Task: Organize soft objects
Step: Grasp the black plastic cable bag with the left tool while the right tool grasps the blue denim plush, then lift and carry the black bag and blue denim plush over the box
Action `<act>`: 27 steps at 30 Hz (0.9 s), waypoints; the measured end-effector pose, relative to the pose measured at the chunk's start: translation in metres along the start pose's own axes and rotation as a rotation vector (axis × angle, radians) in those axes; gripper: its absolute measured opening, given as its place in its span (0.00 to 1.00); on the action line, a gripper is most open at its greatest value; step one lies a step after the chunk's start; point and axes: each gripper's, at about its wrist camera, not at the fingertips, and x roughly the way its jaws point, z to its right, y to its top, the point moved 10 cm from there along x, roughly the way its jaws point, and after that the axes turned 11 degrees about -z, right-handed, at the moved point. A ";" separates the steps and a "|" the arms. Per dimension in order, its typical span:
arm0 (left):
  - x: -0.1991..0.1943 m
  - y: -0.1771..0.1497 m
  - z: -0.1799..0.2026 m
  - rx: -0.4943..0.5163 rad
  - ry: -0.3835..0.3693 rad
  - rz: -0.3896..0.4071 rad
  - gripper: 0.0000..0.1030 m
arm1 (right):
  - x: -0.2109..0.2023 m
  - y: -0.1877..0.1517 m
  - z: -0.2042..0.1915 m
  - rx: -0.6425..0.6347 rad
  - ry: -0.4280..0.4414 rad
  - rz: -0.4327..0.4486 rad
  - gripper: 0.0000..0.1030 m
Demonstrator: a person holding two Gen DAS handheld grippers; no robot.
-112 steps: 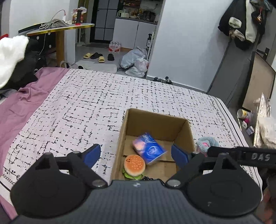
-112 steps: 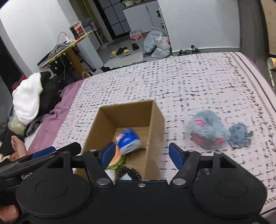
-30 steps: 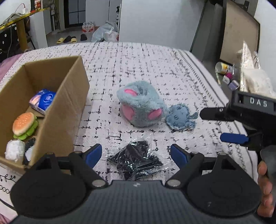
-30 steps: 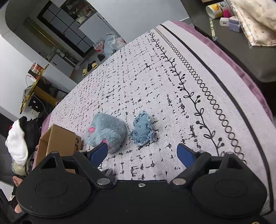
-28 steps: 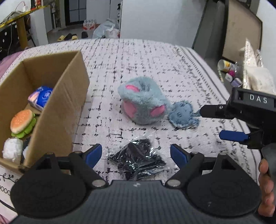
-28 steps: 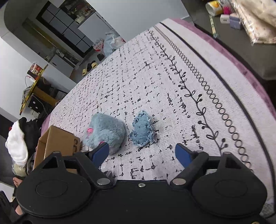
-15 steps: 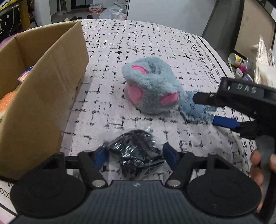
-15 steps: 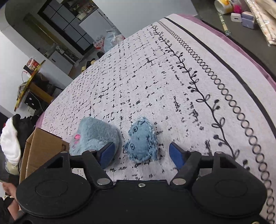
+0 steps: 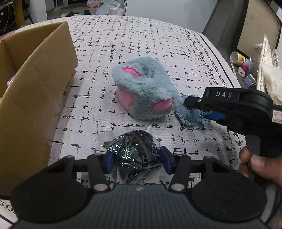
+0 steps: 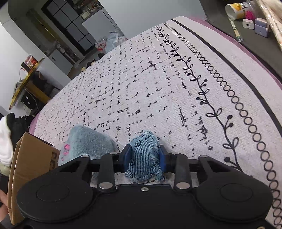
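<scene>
My left gripper [image 9: 136,161] is shut on a black item in a clear crinkly bag [image 9: 134,149] that lies on the bedspread. My right gripper [image 10: 143,158] is shut on a small blue denim plush [image 10: 143,155], which also shows in the left wrist view [image 9: 191,117] with the right gripper's fingers over it. A fluffy grey-blue plush with pink patches [image 9: 144,89] sits between the two, touching the denim plush; it also shows in the right wrist view [image 10: 88,141]. An open cardboard box [image 9: 35,84] stands to the left.
The bed is covered by a white spread with black marks [image 10: 158,88] and a leaf-and-circle border near its right edge. Beyond that edge is a dark surface with a yellow cup [image 10: 236,10] and small items. A desk [image 10: 23,84] stands far left.
Both grippers dropped toward the bed and closed: the left on the bagged black item, the right on the denim plush. Both were open half a second ago.
</scene>
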 end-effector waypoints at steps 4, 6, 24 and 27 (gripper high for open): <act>0.002 0.003 0.002 0.002 0.005 -0.007 0.47 | 0.003 0.002 -0.003 -0.024 0.009 0.004 0.28; 0.002 0.003 0.002 -0.004 0.003 -0.003 0.46 | 0.004 0.003 -0.003 -0.019 0.018 0.004 0.27; -0.037 -0.002 0.004 0.007 0.001 0.092 0.43 | -0.073 -0.013 -0.019 -0.015 -0.018 0.082 0.26; -0.053 -0.003 0.002 0.004 -0.013 0.120 0.43 | -0.087 -0.015 -0.027 -0.021 -0.023 0.108 0.26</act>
